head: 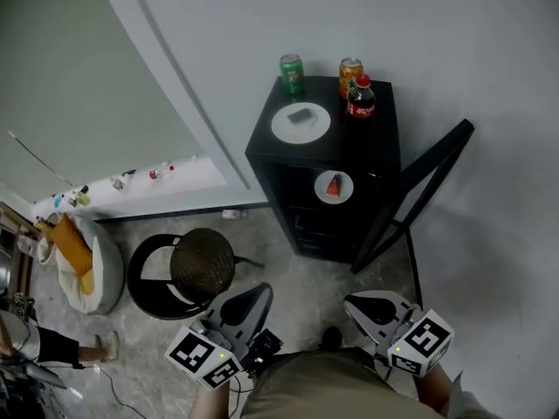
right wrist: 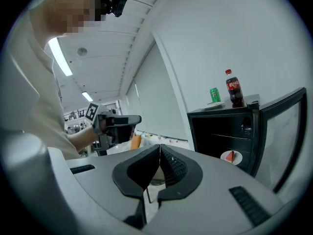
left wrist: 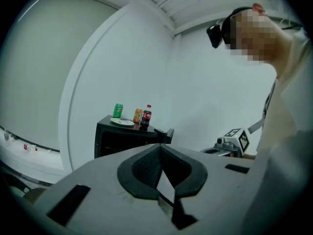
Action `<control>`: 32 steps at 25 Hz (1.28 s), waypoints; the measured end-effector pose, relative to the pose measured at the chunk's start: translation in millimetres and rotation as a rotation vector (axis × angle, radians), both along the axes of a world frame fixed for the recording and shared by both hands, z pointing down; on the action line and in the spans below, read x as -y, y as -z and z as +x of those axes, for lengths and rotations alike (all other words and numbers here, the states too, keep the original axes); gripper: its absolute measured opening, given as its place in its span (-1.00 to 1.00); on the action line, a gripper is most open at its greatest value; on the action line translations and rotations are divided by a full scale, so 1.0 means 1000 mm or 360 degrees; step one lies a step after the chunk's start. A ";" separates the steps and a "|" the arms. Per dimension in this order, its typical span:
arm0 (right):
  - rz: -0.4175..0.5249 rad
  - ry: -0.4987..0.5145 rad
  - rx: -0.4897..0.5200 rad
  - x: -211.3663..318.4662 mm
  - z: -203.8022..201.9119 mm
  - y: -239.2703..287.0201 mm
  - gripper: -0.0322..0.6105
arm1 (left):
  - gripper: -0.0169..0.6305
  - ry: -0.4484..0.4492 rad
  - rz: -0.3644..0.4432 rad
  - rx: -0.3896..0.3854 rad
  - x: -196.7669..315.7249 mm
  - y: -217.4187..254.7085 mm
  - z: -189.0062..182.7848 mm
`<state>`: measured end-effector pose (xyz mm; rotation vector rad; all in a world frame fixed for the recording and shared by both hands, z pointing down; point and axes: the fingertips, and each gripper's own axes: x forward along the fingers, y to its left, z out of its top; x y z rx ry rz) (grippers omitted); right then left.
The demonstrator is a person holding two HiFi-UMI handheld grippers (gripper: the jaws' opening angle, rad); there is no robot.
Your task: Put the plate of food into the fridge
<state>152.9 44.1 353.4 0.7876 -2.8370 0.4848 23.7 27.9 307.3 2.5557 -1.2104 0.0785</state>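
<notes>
A small black fridge (head: 325, 160) stands against the white wall with its glass door (head: 417, 190) swung open to the right. Inside on a shelf lies a white plate with a red slice of food (head: 334, 186), seen also as the plate inside the fridge (right wrist: 231, 156). On top rests another white plate (head: 300, 122) with a dark piece on it. My left gripper (head: 247, 305) and right gripper (head: 368, 307) are both shut and empty, held low near my body, well back from the fridge. Left gripper jaws (left wrist: 159, 168) and right gripper jaws (right wrist: 159, 169) meet.
A green can (head: 292, 73), an orange can (head: 350, 72) and a cola bottle (head: 361, 97) stand on the fridge top. A round dark stool (head: 200, 264) sits on the floor to the left, with a white cushion seat (head: 83, 264) beyond it.
</notes>
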 end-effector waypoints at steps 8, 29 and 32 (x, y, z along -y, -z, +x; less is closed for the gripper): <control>0.0005 -0.0034 0.0061 0.015 0.008 -0.001 -0.84 | -0.91 -0.0017 -0.0001 0.0087 0.025 -0.004 0.007; -0.0038 -0.0312 -0.0146 0.075 -0.045 -0.002 -0.84 | -0.91 -0.0227 0.0108 0.0016 0.152 -0.002 -0.052; -0.0040 -0.0347 -0.0170 0.086 -0.062 -0.002 -0.84 | -0.91 -0.0272 0.0125 0.0031 0.177 -0.001 -0.065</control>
